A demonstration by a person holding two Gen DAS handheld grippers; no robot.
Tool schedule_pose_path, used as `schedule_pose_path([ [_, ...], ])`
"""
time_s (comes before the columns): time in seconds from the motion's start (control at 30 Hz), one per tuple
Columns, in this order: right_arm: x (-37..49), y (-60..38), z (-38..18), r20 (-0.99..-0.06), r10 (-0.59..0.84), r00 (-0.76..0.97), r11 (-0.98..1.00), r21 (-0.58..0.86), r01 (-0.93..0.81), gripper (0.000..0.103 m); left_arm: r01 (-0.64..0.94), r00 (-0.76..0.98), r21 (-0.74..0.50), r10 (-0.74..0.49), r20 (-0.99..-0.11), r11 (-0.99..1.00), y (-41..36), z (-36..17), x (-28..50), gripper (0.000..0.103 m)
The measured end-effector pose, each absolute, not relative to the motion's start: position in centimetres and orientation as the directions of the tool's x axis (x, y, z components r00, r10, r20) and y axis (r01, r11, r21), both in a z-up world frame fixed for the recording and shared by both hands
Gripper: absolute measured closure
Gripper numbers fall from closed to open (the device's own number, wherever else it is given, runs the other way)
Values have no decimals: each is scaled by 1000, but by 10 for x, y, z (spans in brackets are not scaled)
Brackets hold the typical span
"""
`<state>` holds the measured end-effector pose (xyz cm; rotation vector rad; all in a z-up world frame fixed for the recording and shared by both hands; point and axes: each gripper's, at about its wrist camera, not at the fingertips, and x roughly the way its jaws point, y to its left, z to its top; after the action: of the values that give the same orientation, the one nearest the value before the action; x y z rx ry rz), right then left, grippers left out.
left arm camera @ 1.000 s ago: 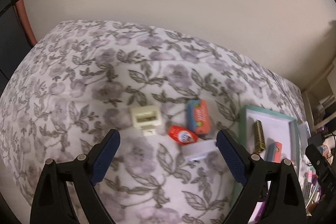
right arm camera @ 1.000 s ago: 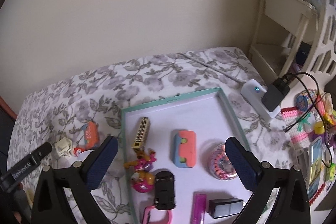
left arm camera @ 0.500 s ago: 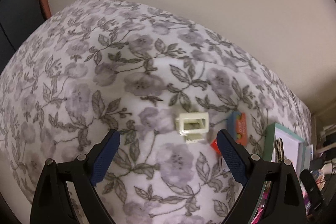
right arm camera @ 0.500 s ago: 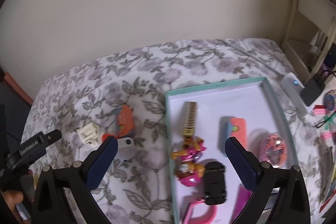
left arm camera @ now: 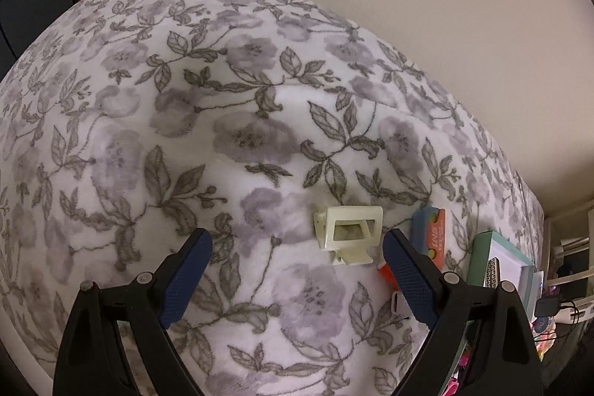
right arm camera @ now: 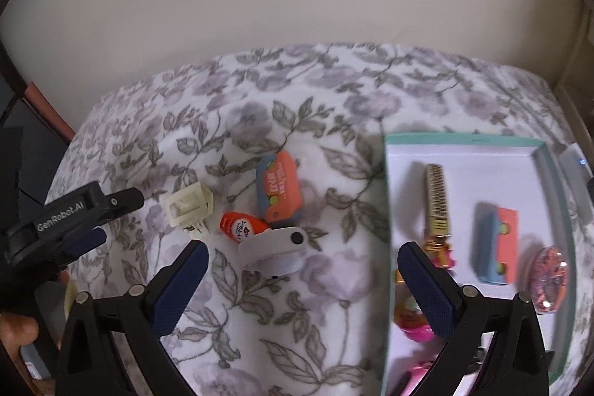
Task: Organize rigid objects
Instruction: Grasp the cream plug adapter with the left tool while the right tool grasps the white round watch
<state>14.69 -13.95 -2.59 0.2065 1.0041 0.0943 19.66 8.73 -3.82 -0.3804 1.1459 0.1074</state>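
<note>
Both grippers tilt steeply down over a bed covered by a floral blanket (left arm camera: pixel 260 143). The left gripper (left arm camera: pixel 297 247) has its jaws spread wide with nothing between the pads; the cream plastic clip (left arm camera: pixel 349 234) lies on the blanket just beyond its tips, nearer the right-hand finger than the left, not touching either. In the right wrist view the left gripper's black body shows at the left edge, with a bit of the person's hand (right arm camera: pixel 16 333) below it. The right gripper (right arm camera: pixel 302 257) also stands wide, pinching nothing; just beyond it lie a white flip-top object (right arm camera: pixel 274 247), a small red-orange capsule (right arm camera: pixel 239 225) touching it, and further off an orange-and-blue block (right arm camera: pixel 278 188). The cream clip lies left of these, near the left gripper's tip. To the right a teal-rimmed tray (right arm camera: pixel 464 138) holds a gold comb-like bar (right arm camera: pixel 436 195), a second orange-and-blue block (right arm camera: pixel 495 249), a glittery pink disc (right arm camera: pixel 549 281) and pink toys partly hidden by the right gripper's right-hand finger.
</note>
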Motion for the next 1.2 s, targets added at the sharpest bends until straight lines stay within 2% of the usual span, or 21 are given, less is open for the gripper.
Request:
schedule_pose_path([
  [0.4, 170, -118, -62, -855, 202, 477, 973, 229, -1, 0, -249, 405, -294, -176, -897, 923, 71, -60, 214, 10],
  [0.8, 172, -116, -86, -865, 201, 459, 975, 223, -6, 0, -249, 377, -271, -165, -911, 930, 57, -87, 224, 10],
  [0.97, 173, -115, -86, -863, 191, 468, 977, 213, -7, 6, -251, 368, -255, -152, -917, 934, 56, -93, 227, 11],
  [1.0, 173, -115, -85, -861, 192, 471, 977, 213, -8, 7, -251, 366, -248, -146, -919, 936, 55, -93, 227, 11],
  [1.1, 173, -114, -84, -858, 197, 474, 976, 216, -13, 16, -242, 369, -261, -160, -916, 935, 55, -93, 227, 25],
  [1.17, 172, -113, -84, -857, 203, 473, 975, 222, -16, 25, -230, 372, -255, -157, -915, 939, 52, -91, 227, 30],
  [1.2, 173, -113, -84, -856, 207, 474, 974, 225, -19, 27, -220, 373, -260, -165, -913, 940, 50, -91, 228, 36],
])
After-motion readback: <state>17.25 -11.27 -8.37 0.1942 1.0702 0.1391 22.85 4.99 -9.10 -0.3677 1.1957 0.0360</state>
